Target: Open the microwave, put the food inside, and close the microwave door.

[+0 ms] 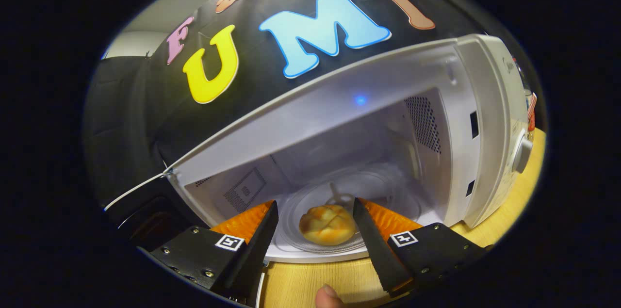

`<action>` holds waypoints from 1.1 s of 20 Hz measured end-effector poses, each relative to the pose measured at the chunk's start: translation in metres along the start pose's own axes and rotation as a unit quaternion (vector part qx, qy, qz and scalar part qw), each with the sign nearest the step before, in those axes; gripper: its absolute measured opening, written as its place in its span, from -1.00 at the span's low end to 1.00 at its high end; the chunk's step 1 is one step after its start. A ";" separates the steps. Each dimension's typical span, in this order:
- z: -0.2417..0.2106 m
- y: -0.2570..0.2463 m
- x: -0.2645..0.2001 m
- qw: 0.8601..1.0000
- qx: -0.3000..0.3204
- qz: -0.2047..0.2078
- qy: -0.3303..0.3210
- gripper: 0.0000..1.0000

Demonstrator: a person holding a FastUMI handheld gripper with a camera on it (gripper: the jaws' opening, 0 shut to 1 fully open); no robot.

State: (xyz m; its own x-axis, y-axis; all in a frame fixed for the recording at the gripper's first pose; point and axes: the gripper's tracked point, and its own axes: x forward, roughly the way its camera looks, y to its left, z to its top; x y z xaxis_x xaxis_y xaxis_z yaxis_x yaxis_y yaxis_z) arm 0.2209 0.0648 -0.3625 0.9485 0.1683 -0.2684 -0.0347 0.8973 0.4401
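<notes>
A white microwave [485,119] stands on a wooden table with its door [140,211] swung open to the left. Inside, a round golden bread bun [327,224] lies on the glass turntable [383,191], near its front rim. My gripper [315,208] is open, its two fingers spread wide on either side of the bun without touching it. The fingertips reach just into the mouth of the cavity, and the bun rests free between them.
The microwave's control panel with a round knob [521,153] is at the right. Light wooden tabletop [310,283] runs in front of the microwave and past its right side. A fingertip of a person's hand [327,296] shows below the fingers.
</notes>
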 end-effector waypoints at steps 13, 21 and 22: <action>0.047 0.177 -0.237 0.952 -0.090 0.291 -0.023 0.87; -0.019 0.266 -0.353 0.892 -0.139 0.430 0.001 0.87; -0.031 0.270 -0.355 0.890 -0.153 0.430 0.002 0.88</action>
State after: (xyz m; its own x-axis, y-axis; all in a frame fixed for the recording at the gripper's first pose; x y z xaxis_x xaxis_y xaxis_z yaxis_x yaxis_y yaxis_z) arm -0.1350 0.2605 -0.1751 0.5292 0.8470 0.0514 -0.8314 0.5054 0.2310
